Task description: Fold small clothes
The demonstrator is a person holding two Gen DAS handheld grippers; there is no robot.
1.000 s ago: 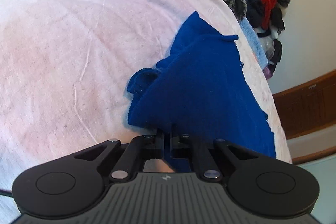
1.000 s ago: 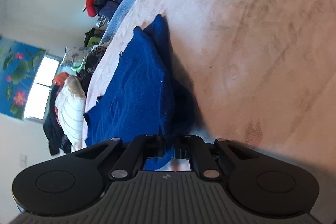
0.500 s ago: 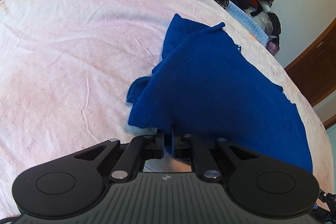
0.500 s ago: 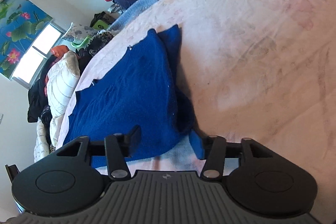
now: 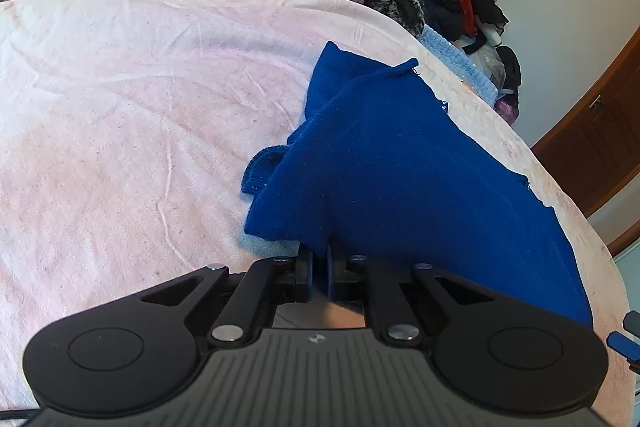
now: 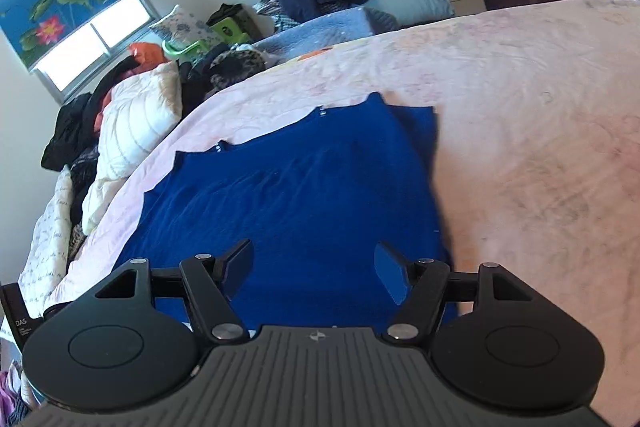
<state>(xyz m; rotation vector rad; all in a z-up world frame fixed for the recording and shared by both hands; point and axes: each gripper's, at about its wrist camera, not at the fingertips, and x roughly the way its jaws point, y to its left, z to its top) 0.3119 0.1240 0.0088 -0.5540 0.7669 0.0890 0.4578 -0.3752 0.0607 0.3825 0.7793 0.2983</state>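
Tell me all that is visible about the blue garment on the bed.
The blue garment is deep royal blue, of a soft knit-looking cloth. It lies partly folded on the pink bedsheet, one layer over another, with a ribbed cuff or hem showing at its left edge in the left wrist view. The left gripper is shut on its near edge, which rises slightly there. The right gripper hangs over the cloth with its jaws opening and nothing between them. Otherwise only the sheet touches it.
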